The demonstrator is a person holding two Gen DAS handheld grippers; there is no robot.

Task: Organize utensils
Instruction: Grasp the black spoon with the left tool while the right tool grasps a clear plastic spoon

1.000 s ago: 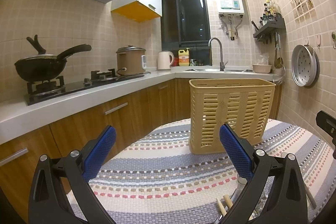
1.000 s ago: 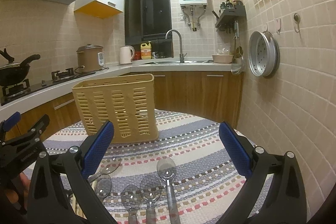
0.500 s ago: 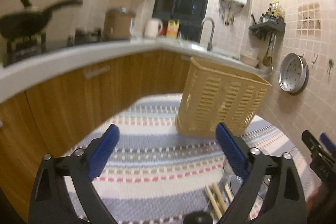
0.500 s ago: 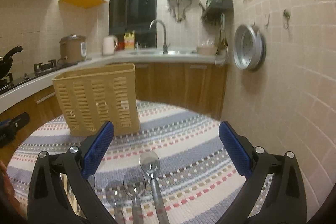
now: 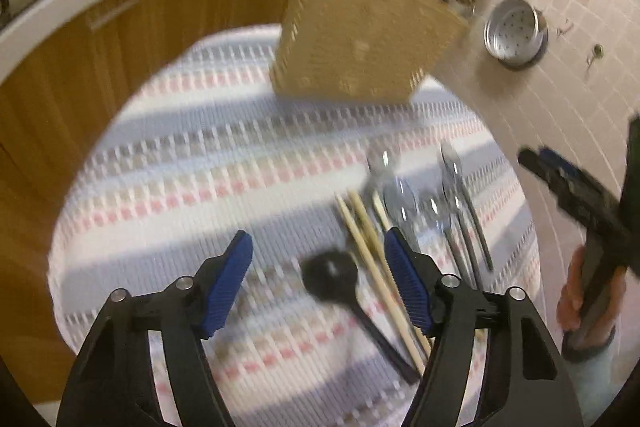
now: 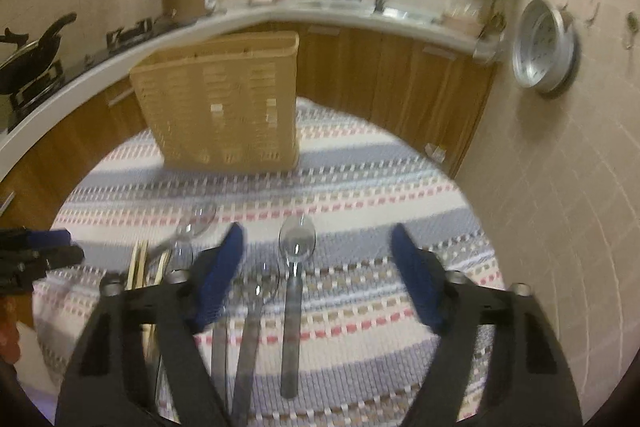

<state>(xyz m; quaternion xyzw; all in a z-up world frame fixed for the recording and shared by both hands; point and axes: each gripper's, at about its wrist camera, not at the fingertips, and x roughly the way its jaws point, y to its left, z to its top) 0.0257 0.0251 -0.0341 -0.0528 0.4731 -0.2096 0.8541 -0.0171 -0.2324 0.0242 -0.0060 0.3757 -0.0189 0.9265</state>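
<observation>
Left wrist view looks down on a round table [image 5: 168,163] with a striped cloth, where the left gripper [image 5: 318,267] has its jaws apart and closing, with the bowl of a black spoon [image 5: 332,273] below the gap and chopsticks [image 5: 372,247] by its right finger. Metal spoons [image 6: 294,291] lie side by side beneath the right gripper [image 6: 316,255], whose jaws are also apart and closing on nothing. A slatted tan basket [image 6: 224,103] stands upright at the far side of the table, well apart from the utensils.
</observation>
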